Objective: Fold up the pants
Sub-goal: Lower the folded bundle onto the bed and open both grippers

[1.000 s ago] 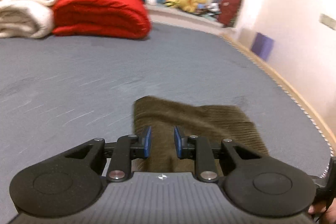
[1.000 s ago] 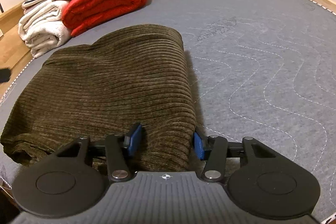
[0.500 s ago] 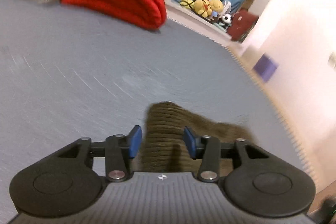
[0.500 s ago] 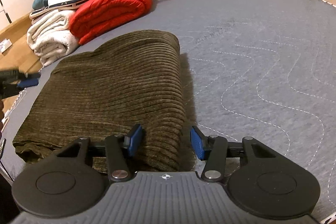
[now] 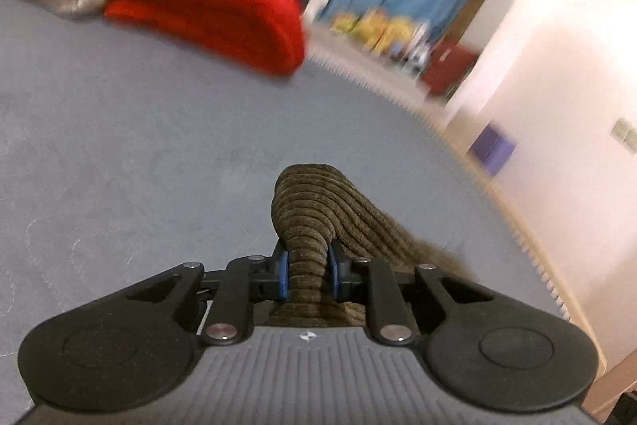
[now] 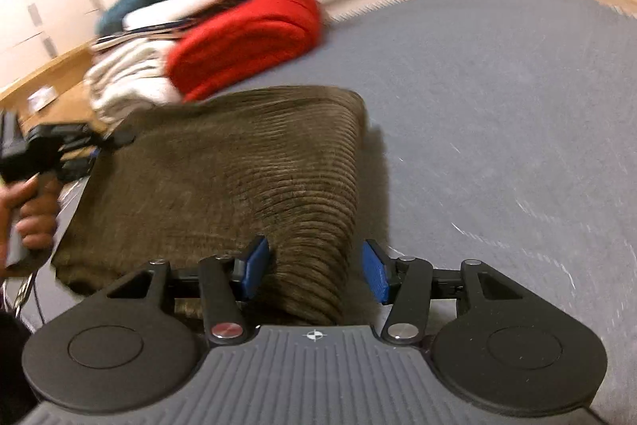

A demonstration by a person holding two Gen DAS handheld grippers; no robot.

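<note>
Now the pants (image 6: 239, 178) lie folded on the gray mattress (image 6: 497, 106). Having just closed, the left gripper (image 5: 306, 271) pinches a bunched corner, likely to lift it. The right gripper (image 6: 314, 271) straddles the thick fold edge, jaws apart, its right pad clear, probably steadying.

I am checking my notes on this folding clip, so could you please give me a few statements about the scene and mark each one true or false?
1. The left gripper is clamped on a bunched ridge of the brown corduroy pants. True; its jaws have just been closing.
2. The right gripper pinches the cloth tight between both pads. False: the right pad stands clear of the fabric.
3. The pants lie on a grey mattress. True.
4. The folded red blanket lies on top of the pants. False: it lies beyond them, beside a stack of white bedding.
</note>
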